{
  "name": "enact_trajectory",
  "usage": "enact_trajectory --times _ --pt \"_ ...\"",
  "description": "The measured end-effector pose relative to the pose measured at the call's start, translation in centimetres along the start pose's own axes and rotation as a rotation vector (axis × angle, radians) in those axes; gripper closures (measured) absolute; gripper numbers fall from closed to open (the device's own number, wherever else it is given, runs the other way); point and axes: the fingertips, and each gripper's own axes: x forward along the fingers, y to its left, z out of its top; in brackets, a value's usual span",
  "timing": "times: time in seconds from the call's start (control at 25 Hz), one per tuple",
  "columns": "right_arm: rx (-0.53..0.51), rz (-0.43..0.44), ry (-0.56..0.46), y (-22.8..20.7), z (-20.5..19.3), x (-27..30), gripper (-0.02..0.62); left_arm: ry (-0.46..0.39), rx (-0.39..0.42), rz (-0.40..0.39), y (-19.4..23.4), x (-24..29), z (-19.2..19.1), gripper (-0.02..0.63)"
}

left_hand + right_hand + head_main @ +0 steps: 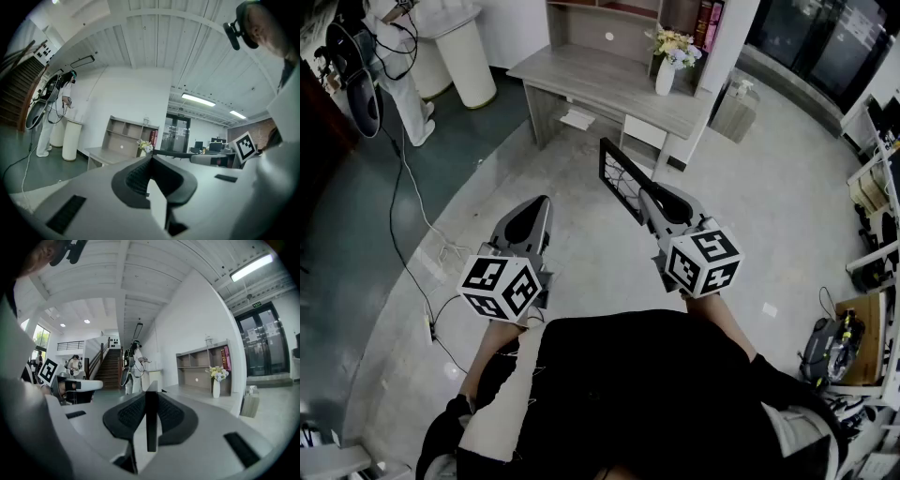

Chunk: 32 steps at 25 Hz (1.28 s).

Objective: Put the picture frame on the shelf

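One picture frame (617, 176) in right tongs (647, 194), left tongs (544, 201) empty

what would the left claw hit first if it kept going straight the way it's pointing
For the left claw the way looks free across the floor, then it likely meets the desk near the flower vase; depth is unclear.

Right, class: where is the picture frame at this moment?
In the head view the picture frame is right of centre, clamped in the right gripper above the floor, short of the desk with the flower vase.
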Motion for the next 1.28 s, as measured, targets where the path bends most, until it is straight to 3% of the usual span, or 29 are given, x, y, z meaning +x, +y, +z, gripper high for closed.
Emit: enact_trajectory --times 0.44,0.88,1.28 --pt "0.026 0.007 0.020 0.9 -0.8 0.4 0.520 0.003 -0.018 0.002 0.8 -1.0 -0.5 0.594" --pt "0.136 0.050 0.038 5.6 -3.6 4.4 0.525 0.019 -0.014 0.017 6.0 -3.8 -1.5 0.594" --pt "0.095 0.043 0.111 6.3 -5.0 9.0 0.525 0.087 -0.087 0.033 10.3 -3.1 -4.0 0.594"
